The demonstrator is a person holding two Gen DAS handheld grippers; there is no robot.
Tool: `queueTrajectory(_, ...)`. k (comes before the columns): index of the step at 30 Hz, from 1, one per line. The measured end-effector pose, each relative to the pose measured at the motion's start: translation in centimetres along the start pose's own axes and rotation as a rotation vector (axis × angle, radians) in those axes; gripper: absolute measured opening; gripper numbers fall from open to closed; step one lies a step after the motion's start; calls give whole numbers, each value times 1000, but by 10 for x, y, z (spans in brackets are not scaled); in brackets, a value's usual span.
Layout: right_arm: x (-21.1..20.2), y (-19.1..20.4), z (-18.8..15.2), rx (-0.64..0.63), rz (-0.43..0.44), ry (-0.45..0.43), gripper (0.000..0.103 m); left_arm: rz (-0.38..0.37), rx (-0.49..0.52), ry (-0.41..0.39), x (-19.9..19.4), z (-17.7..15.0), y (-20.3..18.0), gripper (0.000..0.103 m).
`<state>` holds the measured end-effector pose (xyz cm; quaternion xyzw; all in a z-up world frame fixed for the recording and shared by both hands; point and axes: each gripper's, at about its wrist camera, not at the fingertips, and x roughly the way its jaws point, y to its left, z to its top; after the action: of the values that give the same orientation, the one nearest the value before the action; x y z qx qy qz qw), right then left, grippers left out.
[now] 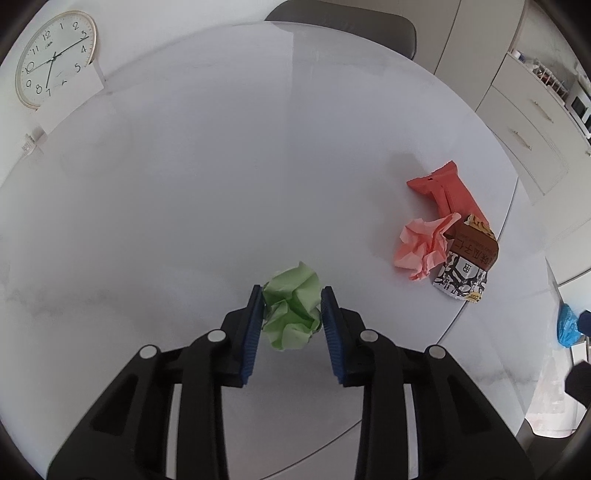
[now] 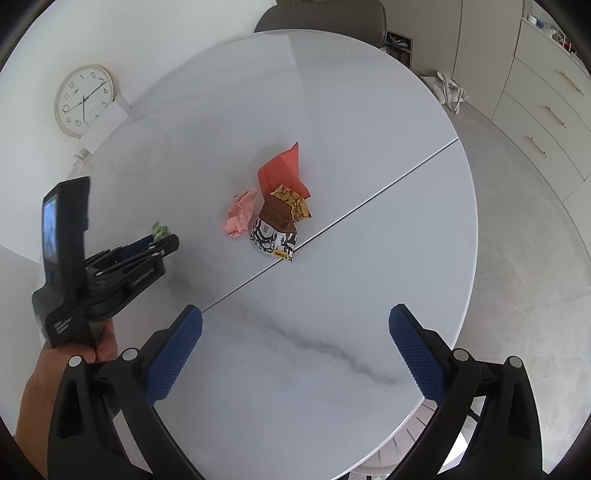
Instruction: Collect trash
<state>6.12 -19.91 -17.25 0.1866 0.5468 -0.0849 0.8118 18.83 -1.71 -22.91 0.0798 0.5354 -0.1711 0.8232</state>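
My left gripper (image 1: 291,295) is shut on a crumpled green paper ball (image 1: 293,308), held between its blue pads just above the white round table (image 1: 221,166). A crumpled pink paper (image 1: 424,243), a red wrapper (image 1: 447,192) and a brown-and-white snack packet (image 1: 467,264) lie together to the right. In the right wrist view the left gripper (image 2: 162,236) shows at the left with the green ball (image 2: 159,230) peeking out. The pink paper (image 2: 240,214), red wrapper (image 2: 284,170) and snack packet (image 2: 277,225) lie mid-table. My right gripper (image 2: 295,325) is open and empty over the near table.
A wall clock (image 1: 55,59) leans at the table's far left edge. A dark chair (image 1: 343,22) stands behind the table. White drawers (image 2: 546,110) line the right wall. A clear bag with something blue (image 1: 569,325) is beyond the table's right edge. A seam (image 2: 369,199) crosses the tabletop.
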Motion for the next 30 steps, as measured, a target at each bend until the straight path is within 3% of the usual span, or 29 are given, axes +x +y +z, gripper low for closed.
queueTrajectory(6,40,6,30,27,-8,13,98,27,-22,-36,-39,-13,21,31)
queueTrajectory(12,82,7,53,81,-37,62,81,36,-31,-54,-62,-23,39,31)
queueTrajectory(14,92,9,56,80,-45,73,65,29,-35,-55,-65,-23,44,31)
queueTrajectory(15,94,10,56,79,-51,76,63,25,-36,-55,-66,-23,45,31)
queueTrajectory(19,95,18,54,47,-69,63,34,16,-26,-57,-69,-25,48,31)
queueTrajectory(30,52,18,15,5,-43,23,20,-26,50,-68,-92,-36,20,31)
